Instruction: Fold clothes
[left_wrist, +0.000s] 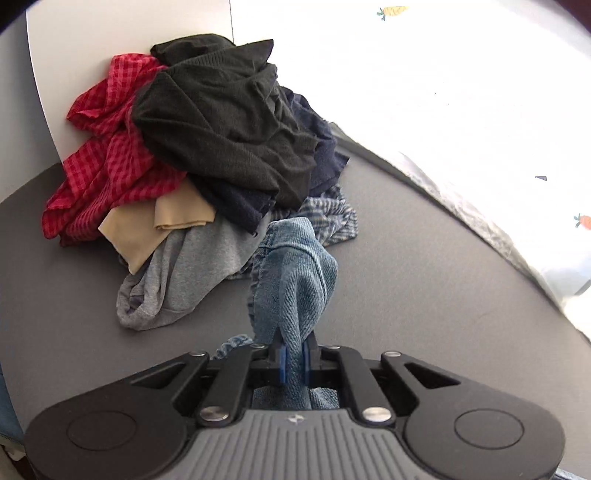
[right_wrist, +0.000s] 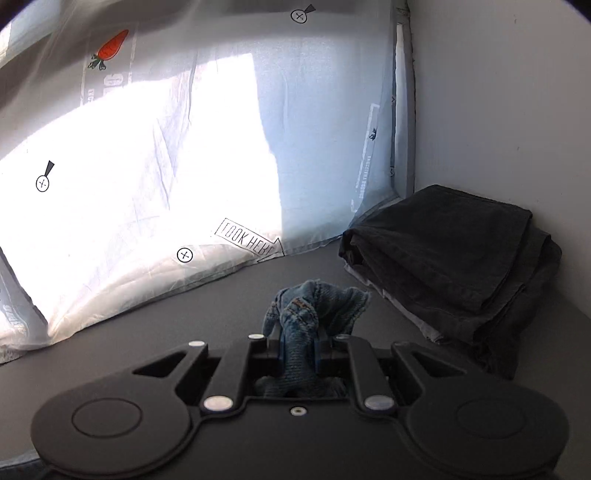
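Observation:
A blue denim garment (left_wrist: 295, 280) rises in a bunched fold from my left gripper (left_wrist: 294, 358), which is shut on it between its blue pads. Behind it lies a heap of clothes (left_wrist: 207, 155): black, red checked, beige, grey, navy and blue plaid pieces. In the right wrist view my right gripper (right_wrist: 299, 350) is shut on another bunch of the same denim (right_wrist: 314, 302), seam stitching showing above the jaws. Both hold the cloth above the grey table (left_wrist: 424, 277).
A folded stack of dark clothes (right_wrist: 450, 258) sits at the right against a white wall (right_wrist: 498, 92). A white printed curtain (right_wrist: 147, 166) with carrot motifs hangs along the table's far edge. Grey table surface (right_wrist: 184, 314) lies between curtain and gripper.

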